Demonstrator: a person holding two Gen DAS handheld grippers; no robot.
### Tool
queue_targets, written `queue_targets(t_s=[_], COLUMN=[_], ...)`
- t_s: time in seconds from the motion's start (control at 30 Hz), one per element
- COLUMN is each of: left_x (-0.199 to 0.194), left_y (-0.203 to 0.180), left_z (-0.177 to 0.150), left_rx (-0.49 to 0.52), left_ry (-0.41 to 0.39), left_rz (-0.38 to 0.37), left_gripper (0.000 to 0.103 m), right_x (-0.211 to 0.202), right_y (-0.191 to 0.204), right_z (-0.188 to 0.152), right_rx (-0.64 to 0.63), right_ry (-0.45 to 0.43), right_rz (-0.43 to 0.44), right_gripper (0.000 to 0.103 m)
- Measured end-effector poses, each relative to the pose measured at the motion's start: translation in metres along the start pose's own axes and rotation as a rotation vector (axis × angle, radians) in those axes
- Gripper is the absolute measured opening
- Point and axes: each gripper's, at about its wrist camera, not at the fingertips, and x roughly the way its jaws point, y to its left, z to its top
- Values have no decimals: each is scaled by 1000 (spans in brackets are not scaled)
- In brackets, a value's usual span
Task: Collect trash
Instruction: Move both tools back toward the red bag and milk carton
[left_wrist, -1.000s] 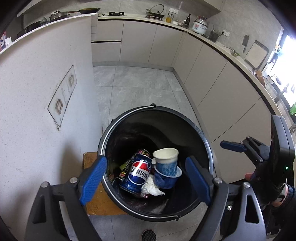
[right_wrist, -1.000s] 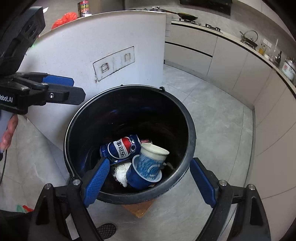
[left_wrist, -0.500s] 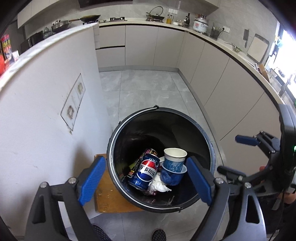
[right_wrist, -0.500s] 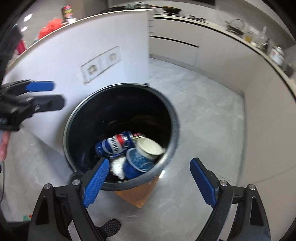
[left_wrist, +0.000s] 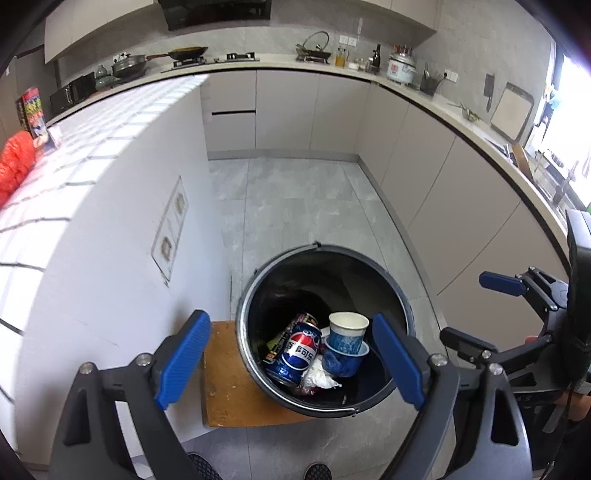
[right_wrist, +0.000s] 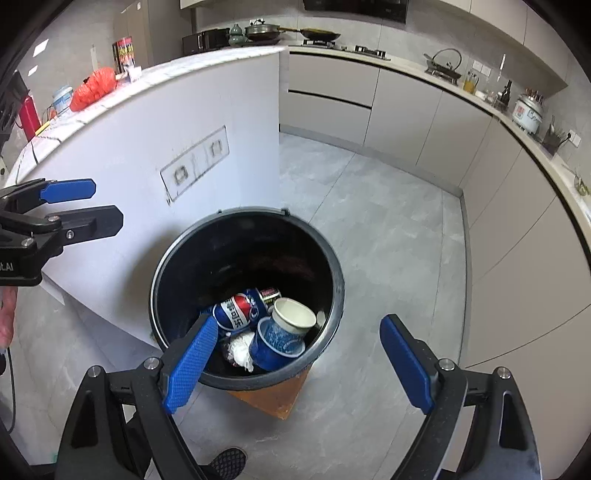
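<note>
The trash is seen gathered at the bottom of a black bin, which is set on a brown wooden board on the grey tiled floor, just beside a white kitchen island wall. Inside the bin, a blue Pepsi can is laid on its side, with a second, darker can tucked against it. A blue-and-white paper cup is nested in another blue cup, tilted and touching the Pepsi can. A crumpled white wrapper is found in front of the cans and cups.

The left tongs are held above the bin, spread wide, and nothing is gripped between the blue pads. The right tongs are likewise held over the bin's near rim, spread wide and empty. On the island worktop, a red net bag is seen.
</note>
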Motion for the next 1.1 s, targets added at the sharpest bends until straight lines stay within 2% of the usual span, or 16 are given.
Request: queue_targets(t_s=[0.27, 0.57, 0.8, 1.1], left_x=[-41, -76, -94, -105], left_y=[30, 89, 153, 260], left_z=[21, 29, 32, 35], left_rx=[-39, -74, -114, -184], left_ry=[-64, -120, -135, -141], left_rz=[29, 82, 116, 170], left_gripper=[91, 91, 91, 91], right_x=[-37, -64, -64, -37], right_y=[17, 68, 126, 210], right_z=[38, 87, 130, 188], right_rx=[-14, -40, -76, -120], right_ry=[-63, -132, -160, -168], right_rz=[-19, -6, 5, 54], right_gripper=[91, 91, 91, 91])
